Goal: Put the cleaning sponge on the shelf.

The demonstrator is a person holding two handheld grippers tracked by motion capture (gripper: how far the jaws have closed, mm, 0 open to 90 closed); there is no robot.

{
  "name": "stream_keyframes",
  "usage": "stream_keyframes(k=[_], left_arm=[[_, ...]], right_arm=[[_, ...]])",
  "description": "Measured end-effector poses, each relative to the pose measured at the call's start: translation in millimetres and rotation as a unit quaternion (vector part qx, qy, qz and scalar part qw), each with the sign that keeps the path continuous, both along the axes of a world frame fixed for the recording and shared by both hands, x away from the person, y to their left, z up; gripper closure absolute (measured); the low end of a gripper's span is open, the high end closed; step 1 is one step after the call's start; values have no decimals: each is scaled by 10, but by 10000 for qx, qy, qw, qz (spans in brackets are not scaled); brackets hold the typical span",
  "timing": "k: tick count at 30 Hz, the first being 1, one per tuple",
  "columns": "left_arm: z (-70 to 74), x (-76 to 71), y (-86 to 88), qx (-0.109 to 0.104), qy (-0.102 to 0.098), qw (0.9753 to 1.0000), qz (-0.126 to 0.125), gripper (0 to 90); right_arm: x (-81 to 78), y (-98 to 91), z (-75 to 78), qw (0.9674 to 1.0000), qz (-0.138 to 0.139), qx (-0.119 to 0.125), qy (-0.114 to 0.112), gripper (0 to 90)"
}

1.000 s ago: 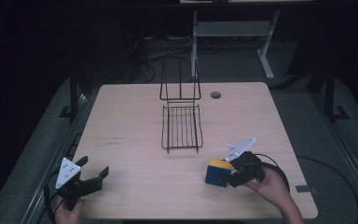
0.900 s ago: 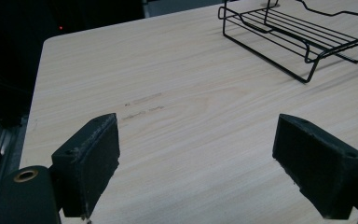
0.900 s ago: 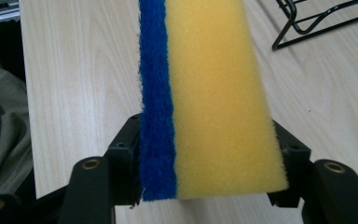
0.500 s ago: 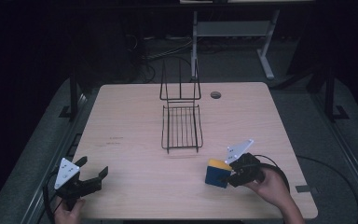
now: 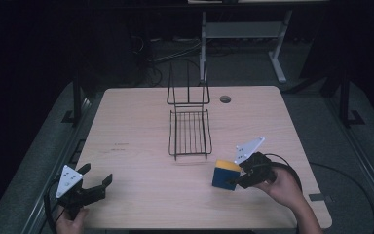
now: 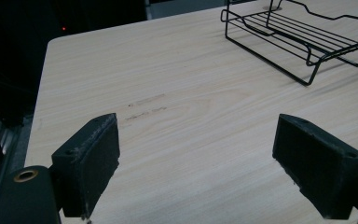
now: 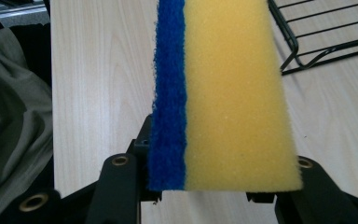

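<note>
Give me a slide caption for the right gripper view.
Right gripper shut on a yellow-and-blue sponge above the table, wire rack beyond.

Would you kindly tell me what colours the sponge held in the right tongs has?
The sponge is yellow with a blue scouring layer, clearest in the right gripper view.

My left gripper (image 5: pixel 99 184) sits low at the near-left edge, jaws spread wide; my right gripper (image 5: pixel 234 178) is clamped, hand (image 5: pixel 283 186) behind.

Sponge (image 7: pixel 223 93) in my right gripper (image 5: pixel 238 176): yellow foam w/ blue scrub layer. My jaws black, top plates pale grey. Wire rack (image 5: pixel 190 130) black. Table (image 5: pixel 141 126) light wood grain, faint dark smudges.
</note>
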State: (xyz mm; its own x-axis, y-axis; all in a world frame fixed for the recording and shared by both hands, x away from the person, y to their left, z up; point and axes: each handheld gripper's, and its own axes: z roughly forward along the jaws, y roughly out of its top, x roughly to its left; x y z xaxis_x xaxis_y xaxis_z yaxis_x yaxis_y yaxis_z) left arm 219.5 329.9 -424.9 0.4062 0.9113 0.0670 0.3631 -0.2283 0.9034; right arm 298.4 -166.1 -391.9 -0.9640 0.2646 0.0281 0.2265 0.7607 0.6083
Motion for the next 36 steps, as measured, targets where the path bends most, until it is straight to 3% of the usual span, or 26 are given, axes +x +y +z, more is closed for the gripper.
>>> stream_keyframes(k=[8, 36], left_arm=[[1, 1, -4, 1, 1, 10000, -7, 141], [11, -5, 9, 4, -42, 10000, 1, 141]], right_arm=[[109, 38, 125, 9999, 104, 84, -6, 561], [423, 243, 399, 9994, 321, -26, -152, 561]])
